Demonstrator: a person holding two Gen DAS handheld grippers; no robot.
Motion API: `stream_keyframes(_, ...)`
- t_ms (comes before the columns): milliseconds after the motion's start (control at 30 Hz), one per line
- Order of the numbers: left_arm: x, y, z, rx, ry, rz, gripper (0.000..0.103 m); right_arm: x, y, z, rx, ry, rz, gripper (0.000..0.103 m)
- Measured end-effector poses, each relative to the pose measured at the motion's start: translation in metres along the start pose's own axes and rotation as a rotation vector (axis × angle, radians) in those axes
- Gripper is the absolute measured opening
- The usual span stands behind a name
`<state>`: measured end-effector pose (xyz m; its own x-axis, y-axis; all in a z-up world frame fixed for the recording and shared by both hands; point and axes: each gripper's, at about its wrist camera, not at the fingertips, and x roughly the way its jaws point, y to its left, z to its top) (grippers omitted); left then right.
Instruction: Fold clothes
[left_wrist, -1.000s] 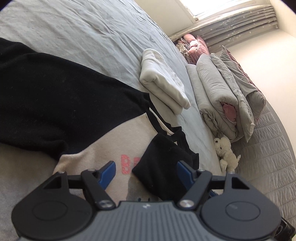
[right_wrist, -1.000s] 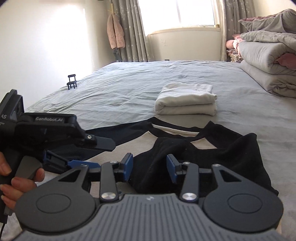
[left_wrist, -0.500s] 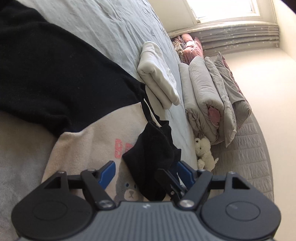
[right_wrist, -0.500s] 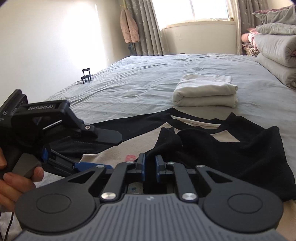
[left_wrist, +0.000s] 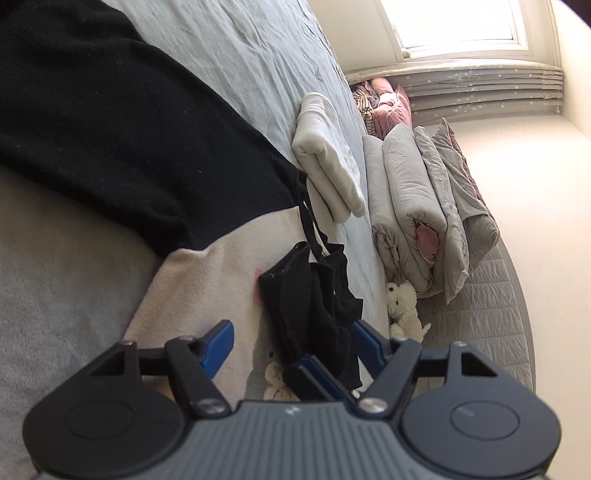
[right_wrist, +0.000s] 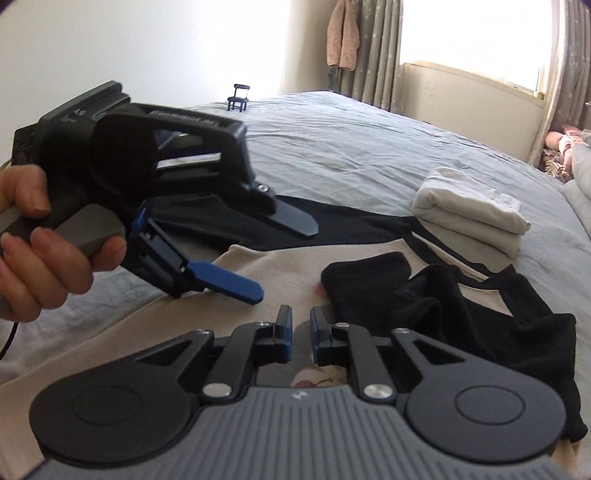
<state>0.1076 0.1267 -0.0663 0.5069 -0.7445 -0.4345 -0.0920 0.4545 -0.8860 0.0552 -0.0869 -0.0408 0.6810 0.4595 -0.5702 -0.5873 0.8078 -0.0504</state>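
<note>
Sweatshirt (right_wrist: 280, 266), black and cream, lies spread across the grey bed (right_wrist: 351, 144), its front facing up with a pink print partly showing. Far left in the right-wrist view, a hand (right_wrist: 33, 236) grips the handle of the left gripper (right_wrist: 273, 254), which hovers above the cream chest panel with its jaws wide apart and nothing between them. In the middle, the black sleeve (right_wrist: 369, 284) lies folded across the chest, its cuff end pointing toward that gripper. Just below it, the right gripper (right_wrist: 300, 332) hangs over the cream fabric; its jaws stand a narrow gap apart and are opening, with nothing caught between the pads. From the left-wrist view, that same sleeve (left_wrist: 314, 295) drapes down past the blue fingers (left_wrist: 218, 343), untouched by them. Further right, a folded white garment (right_wrist: 469, 218) sits on the bed just beyond the sweatshirt's collar. Rolled grey quilts (left_wrist: 417, 206) are stacked beside it, and a small white plush dog (left_wrist: 402, 306) lies at their foot.
</note>
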Motion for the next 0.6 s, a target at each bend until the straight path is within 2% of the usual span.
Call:
stream_keyframes(33, 0.001, 0.001, 0.0, 0.003, 0.001, 0.003, 0.072, 0.002, -0.004, 0.001, 0.01, -0.001, -0.013, 0.024)
stream_keyframes(67, 0.001, 0.001, 0.0, 0.005, 0.003, 0.006, 0.072, 0.004, -0.006, 0.0, 0.01, 0.001, -0.026, 0.037)
stream_keyframes(100, 0.002, 0.001, 0.0, 0.008, 0.004, 0.009, 0.073, 0.006, -0.007, -0.001, 0.003, 0.003, -0.039, 0.042)
stream_keyframes(267, 0.004, 0.002, 0.0, 0.003, 0.007, 0.008, 0.075, 0.025, -0.008, -0.009, -0.033, 0.03, -0.104, 0.043)
stream_keyframes(300, 0.005, 0.002, 0.0, 0.0, 0.007, 0.008, 0.075, 0.029, -0.007, -0.012, -0.042, 0.038, -0.122, 0.041)
stream_keyframes(367, 0.005, 0.003, 0.001, -0.008, 0.007, 0.004, 0.075, 0.03, -0.009, -0.015, -0.04, 0.033, -0.14, 0.018)
stream_keyframes(433, 0.005, 0.004, 0.001, -0.02, 0.006, -0.003, 0.075, 0.026, -0.012, -0.014, -0.02, 0.015, -0.136, 0.008)
stream_keyframes(500, 0.004, 0.006, 0.002, -0.033, 0.004, -0.015, 0.075, 0.018, -0.015, -0.012, 0.001, -0.011, -0.114, 0.007)
stream_keyframes(600, 0.002, 0.008, 0.002, -0.051, -0.001, -0.037, 0.075, -0.001, -0.015, -0.004, 0.032, -0.078, 0.009, 0.007)
